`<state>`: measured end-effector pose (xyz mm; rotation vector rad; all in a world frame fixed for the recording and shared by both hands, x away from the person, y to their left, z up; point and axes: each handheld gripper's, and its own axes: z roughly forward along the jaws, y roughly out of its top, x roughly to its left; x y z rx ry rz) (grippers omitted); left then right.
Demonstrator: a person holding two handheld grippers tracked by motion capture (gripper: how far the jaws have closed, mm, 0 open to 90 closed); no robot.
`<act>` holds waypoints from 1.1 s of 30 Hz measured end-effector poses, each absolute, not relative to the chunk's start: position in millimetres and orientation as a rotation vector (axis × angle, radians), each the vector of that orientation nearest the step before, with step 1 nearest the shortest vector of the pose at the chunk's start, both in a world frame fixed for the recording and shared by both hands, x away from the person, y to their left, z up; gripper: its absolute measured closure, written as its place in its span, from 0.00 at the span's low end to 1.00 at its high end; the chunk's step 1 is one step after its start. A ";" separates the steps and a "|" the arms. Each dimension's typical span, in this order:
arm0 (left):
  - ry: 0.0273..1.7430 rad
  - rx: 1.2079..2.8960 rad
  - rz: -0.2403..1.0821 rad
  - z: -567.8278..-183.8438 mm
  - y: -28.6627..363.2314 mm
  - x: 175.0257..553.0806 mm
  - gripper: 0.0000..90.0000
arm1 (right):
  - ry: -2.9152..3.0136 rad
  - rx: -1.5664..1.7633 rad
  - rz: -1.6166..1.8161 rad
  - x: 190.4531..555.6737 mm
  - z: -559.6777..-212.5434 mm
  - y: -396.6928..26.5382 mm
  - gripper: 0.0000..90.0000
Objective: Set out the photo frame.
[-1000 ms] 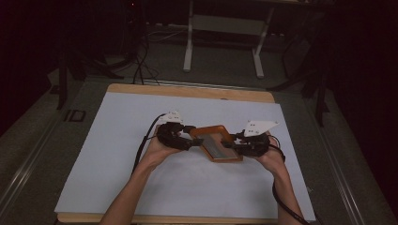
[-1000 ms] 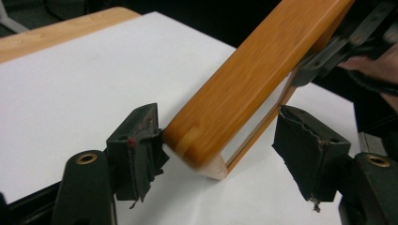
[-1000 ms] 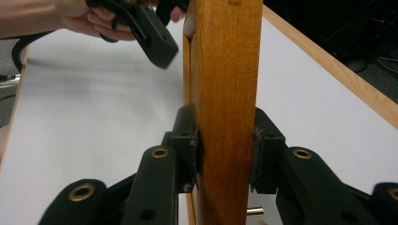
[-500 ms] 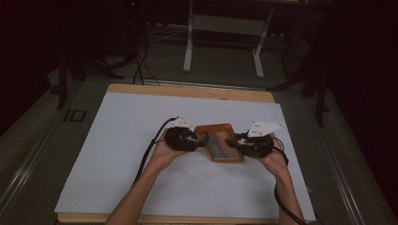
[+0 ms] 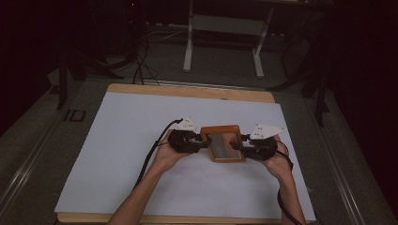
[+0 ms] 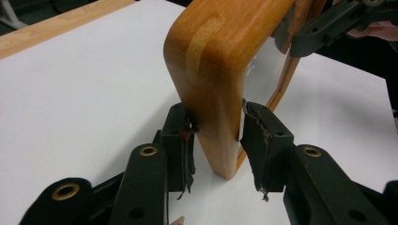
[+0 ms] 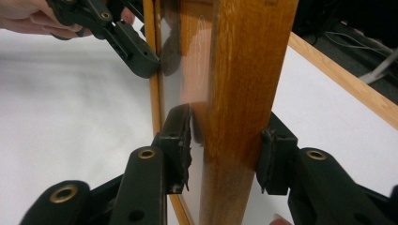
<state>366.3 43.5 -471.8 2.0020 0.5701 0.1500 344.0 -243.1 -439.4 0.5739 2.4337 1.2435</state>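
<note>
Left tool (image 5: 202, 140) shifted, closing onto wooden frame (image 5: 225, 143), right tool (image 7: 225, 154) gripping, loosening.

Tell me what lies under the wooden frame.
The wooden frame sits over the white table cover, held between the left gripper and right gripper. Whether it rests on the cover or hangs above it cannot be told.

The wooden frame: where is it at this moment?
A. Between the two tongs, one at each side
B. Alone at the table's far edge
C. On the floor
A: in the high view the wooden frame sits between the left tongs and right tongs.
</note>
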 end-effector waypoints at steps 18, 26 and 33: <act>0.611 1.941 0.169 -459.6 61.3 361.8 0.67 | 2.468 0.643 1.363 348.8 -442.9 -232.1 0.70; 0.641 1.921 0.201 -457.2 81.0 354.5 0.67 | 2.489 0.639 1.394 351.1 -443.6 -214.3 0.70; 0.680 1.910 0.245 -454.9 98.1 342.1 0.66 | 2.509 0.613 1.417 351.3 -443.5 -195.9 0.70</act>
